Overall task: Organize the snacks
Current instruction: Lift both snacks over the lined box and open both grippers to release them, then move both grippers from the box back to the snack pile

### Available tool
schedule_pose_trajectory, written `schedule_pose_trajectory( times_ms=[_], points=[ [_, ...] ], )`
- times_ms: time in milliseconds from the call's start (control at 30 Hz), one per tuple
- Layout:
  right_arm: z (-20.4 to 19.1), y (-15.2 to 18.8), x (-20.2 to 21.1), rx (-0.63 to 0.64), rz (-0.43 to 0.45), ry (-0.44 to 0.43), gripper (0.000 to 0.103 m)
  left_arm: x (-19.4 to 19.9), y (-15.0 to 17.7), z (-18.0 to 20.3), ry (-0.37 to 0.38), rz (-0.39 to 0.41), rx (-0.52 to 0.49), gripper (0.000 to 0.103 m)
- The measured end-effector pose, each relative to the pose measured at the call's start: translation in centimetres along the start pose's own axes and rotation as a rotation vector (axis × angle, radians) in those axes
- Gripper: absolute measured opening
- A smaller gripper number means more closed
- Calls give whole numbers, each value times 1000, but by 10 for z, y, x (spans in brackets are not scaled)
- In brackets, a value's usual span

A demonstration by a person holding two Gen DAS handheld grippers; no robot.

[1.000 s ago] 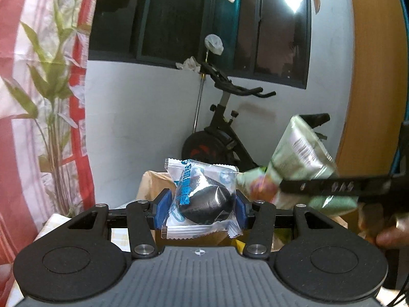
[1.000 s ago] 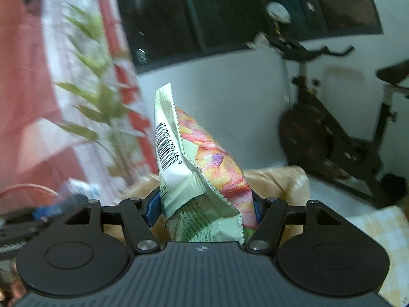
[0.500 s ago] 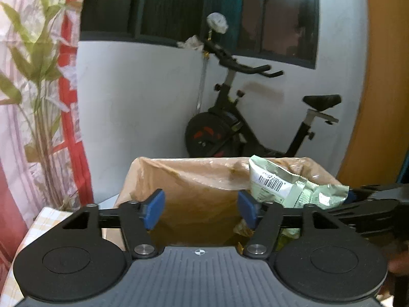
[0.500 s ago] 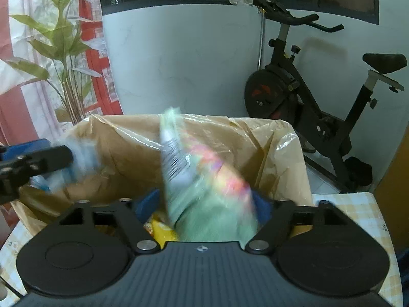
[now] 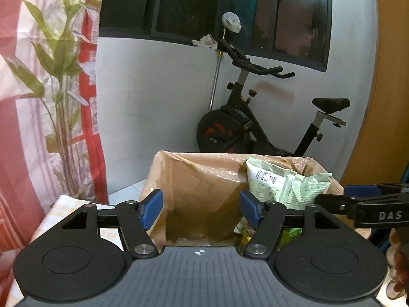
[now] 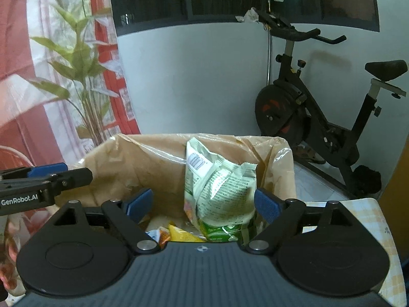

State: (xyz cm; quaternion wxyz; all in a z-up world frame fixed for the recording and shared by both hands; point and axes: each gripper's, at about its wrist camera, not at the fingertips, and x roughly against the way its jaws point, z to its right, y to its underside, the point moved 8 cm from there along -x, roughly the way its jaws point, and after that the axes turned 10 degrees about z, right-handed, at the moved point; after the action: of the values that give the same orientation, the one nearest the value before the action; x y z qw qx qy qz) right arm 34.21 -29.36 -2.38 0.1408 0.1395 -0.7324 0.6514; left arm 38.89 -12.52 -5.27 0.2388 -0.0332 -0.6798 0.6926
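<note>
Hovering over the brown plastic-lined bin [image 6: 158, 158], both hand-held grippers, left [image 5: 202, 206] and right [image 6: 203, 203], have just opened, jaws apart and empty; the crinkled pale-green snack bag [image 6: 219, 189] now lies inside, so both snacks look delivered.

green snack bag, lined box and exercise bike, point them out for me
green snack bag [image 6: 222, 192], right wrist view, on its crumpled printed back
lined box [image 5: 204, 176], left wrist view, on its inner liner wall
exercise bike [image 6: 304, 112], right wrist view, on its frame
</note>
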Motion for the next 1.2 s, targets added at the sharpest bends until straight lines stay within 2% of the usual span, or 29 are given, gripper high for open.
schedule_pose_trajectory(
  times_ms=[300,433,533,767,1033,1200],
  points=[
    [-5,-7,56,-17,59,-42,89,59,-9,-19,-23,10,0,71],
    [-7,-4,80,-19,76,-74,89,89,-1,-27,-35,19,5,75],
    [-10,8,93,11,69,-98,89,107,16,-33,-41,-7,28,75],
    [-14,60,111,89,-3,-137,89,130,70,-30,-22,-74,110,75],
    [-10,126,114,117,-116,-153,89,121,145,12,65,-203,192,75],
    [-3,158,123,161,-164,-161,89,113,175,37,98,-266,183,75]
  ],
)
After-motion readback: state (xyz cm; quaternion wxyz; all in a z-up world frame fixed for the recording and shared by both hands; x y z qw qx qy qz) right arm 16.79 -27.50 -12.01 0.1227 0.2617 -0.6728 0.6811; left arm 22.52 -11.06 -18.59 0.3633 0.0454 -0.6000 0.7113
